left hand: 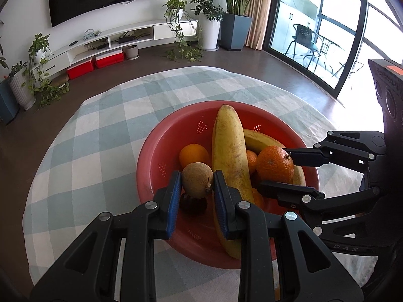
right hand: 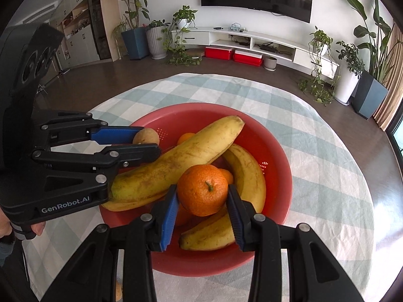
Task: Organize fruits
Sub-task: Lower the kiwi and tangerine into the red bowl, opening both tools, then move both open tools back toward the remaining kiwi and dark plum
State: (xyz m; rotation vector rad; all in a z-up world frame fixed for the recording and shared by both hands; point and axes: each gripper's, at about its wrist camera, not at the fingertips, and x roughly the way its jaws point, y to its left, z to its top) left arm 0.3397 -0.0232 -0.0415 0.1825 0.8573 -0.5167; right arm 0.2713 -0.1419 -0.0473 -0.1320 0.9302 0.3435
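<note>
Both claws work inside the red bowl (right hand: 282, 201) on the checked surface (left hand: 100, 138): left claw (left hand: 197, 183) grips a brown kiwi (left hand: 197, 180), right claw (right hand: 202, 201) grips an orange (right hand: 202, 193) — bananas (right hand: 176, 161) and more oranges lie beneath. Sorting looks barely started — nothing sits outside the bowl.

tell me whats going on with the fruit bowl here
A person is working two hand-held grippers over a red bowl of fruit on a checked tablecloth. The left gripper is closed around a brown kiwi, and the right gripper is clamped on an orange. Bananas and more oranges lie in the bowl beneath them.
</note>
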